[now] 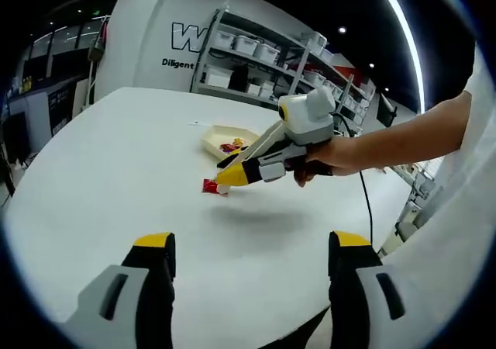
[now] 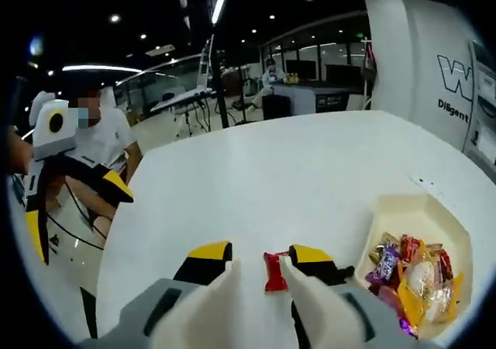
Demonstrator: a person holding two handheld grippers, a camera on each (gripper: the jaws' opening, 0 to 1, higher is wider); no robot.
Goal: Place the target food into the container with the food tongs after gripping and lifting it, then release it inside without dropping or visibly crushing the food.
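White round table (image 2: 310,171) bears a red-wrapped candy (image 2: 274,271) just beside the cream tray (image 2: 418,209), lying between the right gripper's (image 2: 260,275) open tongs (image 2: 306,302) (long axis along them).

The right gripper (image 1: 225,180) is held low by a bare hand (image 1: 325,159), jaws slightly apart. The left gripper (image 1: 252,260) has wide jaws.

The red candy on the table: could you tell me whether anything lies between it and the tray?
Nothing visible does. The red candy lies between the right gripper's tong tips, with bare table between it and the tray.
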